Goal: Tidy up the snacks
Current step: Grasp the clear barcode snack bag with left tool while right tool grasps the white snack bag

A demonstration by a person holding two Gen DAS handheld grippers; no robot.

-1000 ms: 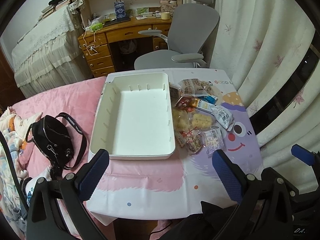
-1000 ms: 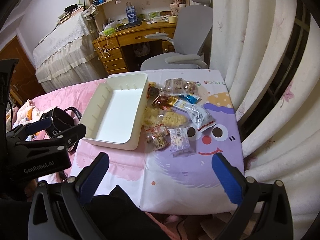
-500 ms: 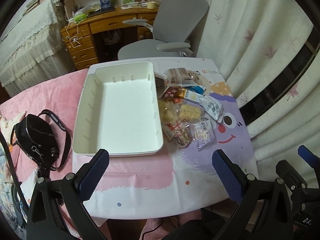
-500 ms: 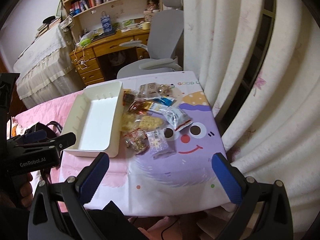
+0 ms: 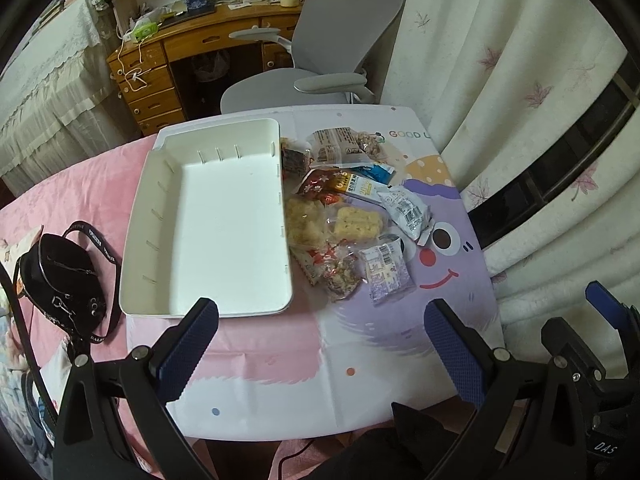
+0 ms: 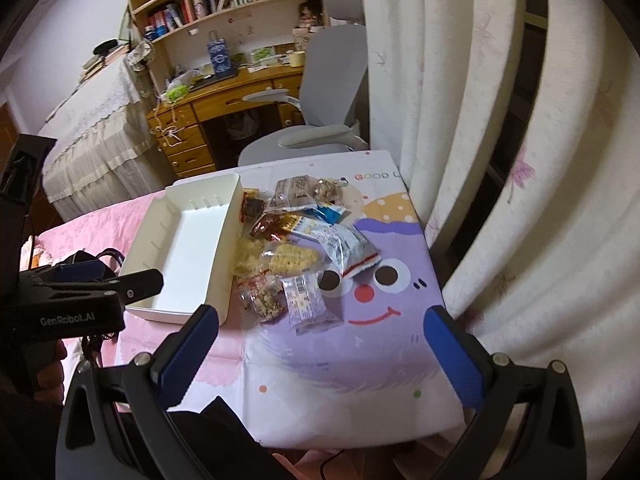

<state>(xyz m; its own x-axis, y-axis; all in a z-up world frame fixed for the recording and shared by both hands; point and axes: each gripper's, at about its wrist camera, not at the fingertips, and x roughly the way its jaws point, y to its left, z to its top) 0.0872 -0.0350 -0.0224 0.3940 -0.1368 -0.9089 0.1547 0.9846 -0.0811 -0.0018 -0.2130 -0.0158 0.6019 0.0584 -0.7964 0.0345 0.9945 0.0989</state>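
Snack packets (image 5: 344,216) heaped on the table mat (image 5: 400,344), just right of the empty white bin (image 5: 208,224). Well ahead of the left gripper (image 5: 320,344) and right gripper (image 6: 320,344). Both wide open, holding nothing, hovering over the mat's near edge.

Left gripper (image 5: 320,344) jaws spread wide, nothing between them. Right gripper (image 6: 318,350) same: jaws wide apart, nothing held. A hand (image 6: 48,372) grips the left gripper's handle, seen from the right wrist.
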